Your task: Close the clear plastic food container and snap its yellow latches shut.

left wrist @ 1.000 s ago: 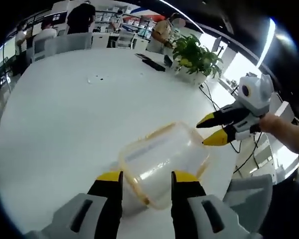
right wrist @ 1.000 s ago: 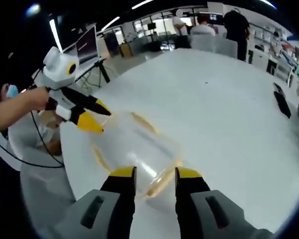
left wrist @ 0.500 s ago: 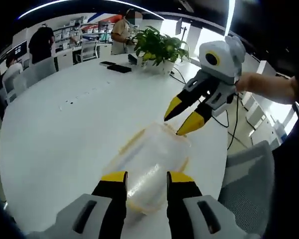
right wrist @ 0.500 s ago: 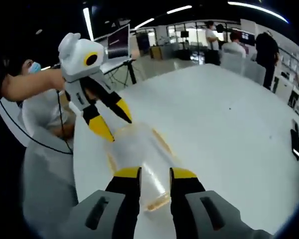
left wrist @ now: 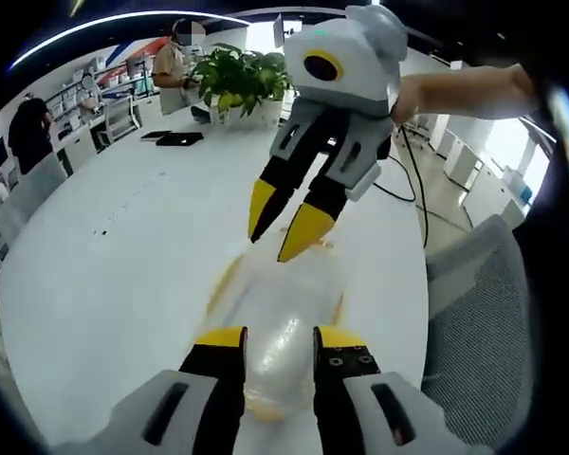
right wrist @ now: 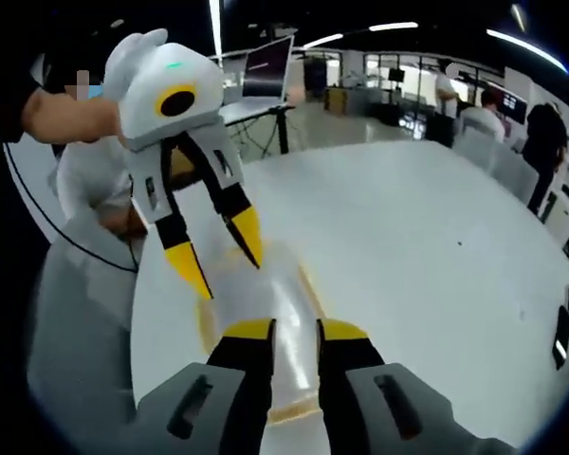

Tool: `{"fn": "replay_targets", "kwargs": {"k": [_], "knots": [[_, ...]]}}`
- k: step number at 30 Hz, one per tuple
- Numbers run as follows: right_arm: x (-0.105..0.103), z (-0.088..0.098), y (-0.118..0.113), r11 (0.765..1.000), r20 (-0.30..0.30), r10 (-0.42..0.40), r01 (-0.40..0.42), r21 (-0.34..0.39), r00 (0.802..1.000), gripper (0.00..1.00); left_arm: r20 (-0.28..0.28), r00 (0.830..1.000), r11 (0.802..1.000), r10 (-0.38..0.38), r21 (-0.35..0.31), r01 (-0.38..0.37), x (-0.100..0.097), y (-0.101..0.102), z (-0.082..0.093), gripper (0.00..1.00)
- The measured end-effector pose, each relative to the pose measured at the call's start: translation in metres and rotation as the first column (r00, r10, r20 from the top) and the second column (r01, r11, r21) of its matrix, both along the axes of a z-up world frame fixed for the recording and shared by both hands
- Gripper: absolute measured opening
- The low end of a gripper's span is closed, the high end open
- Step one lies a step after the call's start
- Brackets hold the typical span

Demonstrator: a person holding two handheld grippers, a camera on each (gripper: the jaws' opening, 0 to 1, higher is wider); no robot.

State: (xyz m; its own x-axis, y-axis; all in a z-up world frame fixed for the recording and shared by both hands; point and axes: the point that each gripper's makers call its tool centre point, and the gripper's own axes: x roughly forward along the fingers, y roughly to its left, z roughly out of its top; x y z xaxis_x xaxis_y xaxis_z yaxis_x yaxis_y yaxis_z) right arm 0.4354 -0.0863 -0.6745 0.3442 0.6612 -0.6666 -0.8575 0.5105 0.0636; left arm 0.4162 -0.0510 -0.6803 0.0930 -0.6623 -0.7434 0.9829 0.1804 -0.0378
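The clear plastic container (left wrist: 283, 308) with yellow latches lies on the white table (left wrist: 123, 256), seen lengthwise and blurred. My left gripper (left wrist: 279, 339) is open, and its yellow-tipped jaws stand on either side of the container's near end. Facing it from above, my right gripper (left wrist: 283, 227) is open, with its tips at the container's far end. In the right gripper view the container (right wrist: 270, 289) runs away from my right gripper (right wrist: 294, 332), and my left gripper (right wrist: 220, 261) hangs open over the other end. Whether any jaw touches the container I cannot tell.
A potted plant (left wrist: 239, 83) and a dark flat object (left wrist: 178, 138) sit at the table's far side. A grey mesh chair (left wrist: 474, 322) stands close beside the table edge. Cables (left wrist: 412, 190) trail off the table. People stand in the background, and a monitor (right wrist: 268, 64) is behind.
Both grippers have closed in on each other over the container and now face each other at its two ends. Both sets of jaws stand a little narrower. The container looks unmoved.
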Motion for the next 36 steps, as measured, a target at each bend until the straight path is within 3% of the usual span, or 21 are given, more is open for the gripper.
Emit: {"fn": "replay_targets", "kwargs": {"k": [14,26,33,36], "knots": [[0.004,-0.014,0.017,0.995,-0.024,0.086,-0.087,-0.041,0.996,0.12,0.006,0.995,0.994,-0.102,0.027,0.102,-0.014,-0.019,-0.009,0.19],[0.006,-0.020,0.018,0.991,-0.043,0.115,-0.118,-0.066,0.992,0.21,0.065,0.985,0.985,-0.160,0.072,0.155,-0.022,-0.017,-0.019,0.22],[0.005,-0.025,0.016,0.987,-0.062,0.135,-0.139,-0.077,0.989,0.27,0.107,0.979,0.985,-0.171,0.054,0.166,-0.027,-0.019,-0.021,0.28],[0.005,-0.026,0.016,0.987,-0.071,0.143,-0.148,-0.070,0.987,0.29,0.119,0.972,0.977,-0.205,0.083,0.196,-0.031,-0.016,-0.026,0.30]]}}
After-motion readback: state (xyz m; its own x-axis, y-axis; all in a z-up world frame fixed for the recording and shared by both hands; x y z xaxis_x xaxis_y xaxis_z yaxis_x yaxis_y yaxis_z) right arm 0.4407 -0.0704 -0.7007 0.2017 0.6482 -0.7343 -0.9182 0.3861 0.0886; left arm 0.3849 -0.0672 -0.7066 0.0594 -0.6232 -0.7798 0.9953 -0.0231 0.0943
